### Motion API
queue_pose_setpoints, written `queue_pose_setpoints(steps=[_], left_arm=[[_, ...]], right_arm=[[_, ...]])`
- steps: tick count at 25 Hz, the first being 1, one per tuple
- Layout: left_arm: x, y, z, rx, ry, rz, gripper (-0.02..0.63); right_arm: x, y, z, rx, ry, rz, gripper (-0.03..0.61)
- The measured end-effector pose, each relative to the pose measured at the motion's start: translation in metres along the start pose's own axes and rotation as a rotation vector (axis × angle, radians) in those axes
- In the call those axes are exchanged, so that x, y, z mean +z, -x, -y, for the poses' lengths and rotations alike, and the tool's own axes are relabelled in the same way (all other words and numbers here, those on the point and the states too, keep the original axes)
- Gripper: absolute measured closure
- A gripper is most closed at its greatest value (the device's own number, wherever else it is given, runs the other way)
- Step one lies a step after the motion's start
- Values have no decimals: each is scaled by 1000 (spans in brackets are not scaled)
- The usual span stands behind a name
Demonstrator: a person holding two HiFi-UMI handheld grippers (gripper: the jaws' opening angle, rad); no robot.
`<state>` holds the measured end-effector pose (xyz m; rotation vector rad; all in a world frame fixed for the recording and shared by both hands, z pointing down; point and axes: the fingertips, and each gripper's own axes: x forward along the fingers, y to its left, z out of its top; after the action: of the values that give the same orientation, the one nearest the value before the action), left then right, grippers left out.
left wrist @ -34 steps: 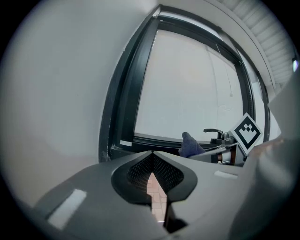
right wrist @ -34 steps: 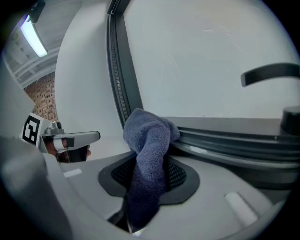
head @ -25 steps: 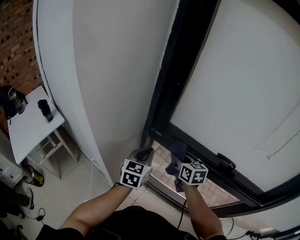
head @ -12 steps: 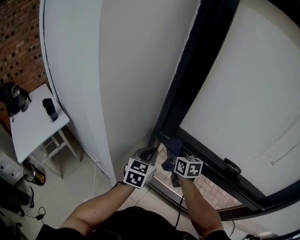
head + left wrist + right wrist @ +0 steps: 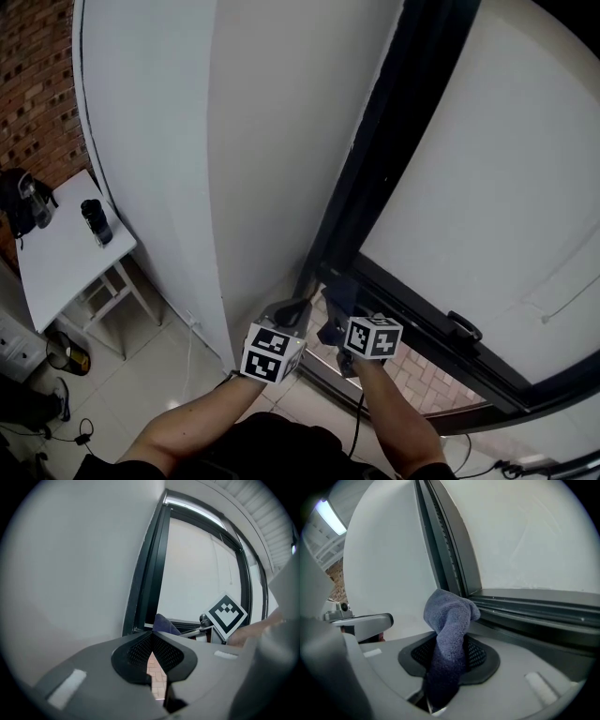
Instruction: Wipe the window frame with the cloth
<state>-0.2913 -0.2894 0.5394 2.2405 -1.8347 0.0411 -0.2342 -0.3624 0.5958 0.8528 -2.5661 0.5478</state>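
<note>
A blue-grey cloth (image 5: pixel 451 620) sticks up from my right gripper (image 5: pixel 449 652), which is shut on it. In the head view the cloth (image 5: pixel 338 293) presses on the bottom rail of the black window frame (image 5: pixel 380 178), close to its lower left corner. In the right gripper view the frame's upright (image 5: pixel 449 550) and bottom rail (image 5: pixel 534 616) meet just behind the cloth. My left gripper (image 5: pixel 297 307) hangs just left of the right gripper (image 5: pixel 335 315), near the white wall. Its jaws (image 5: pixel 152 635) are shut with nothing between them, and the cloth (image 5: pixel 165 623) shows beyond them.
A white wall (image 5: pixel 234 141) stands left of the frame. A black window handle (image 5: pixel 463 328) sits on the bottom rail to the right. Brick paving (image 5: pixel 412 370) shows below the rail. Far left, a small white table (image 5: pixel 66 262) carries a dark bottle (image 5: pixel 94 220).
My right gripper has slid the cloth leftward along the bottom rail toward the frame's lower left corner. The left gripper has stayed beside it, still shut.
</note>
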Motion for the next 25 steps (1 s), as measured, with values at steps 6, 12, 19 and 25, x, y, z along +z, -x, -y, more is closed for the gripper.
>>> queue_pose_setpoints(steps=[6, 12, 19, 25], left_arm=[[-1, 6, -1, -4, -14, -8, 620], [-4, -5, -10, 29, -9, -16, 620], [10, -26, -16, 54, -31, -9, 620], [36, -32, -17, 56, -39, 31, 620]], right_arm=[[-2, -3, -14, 14, -9, -14, 449], [15, -24, -20, 41, 29, -34, 449], [39, -34, -17, 79, 5, -30, 449], [69, -24, -27, 99, 18, 11, 449]])
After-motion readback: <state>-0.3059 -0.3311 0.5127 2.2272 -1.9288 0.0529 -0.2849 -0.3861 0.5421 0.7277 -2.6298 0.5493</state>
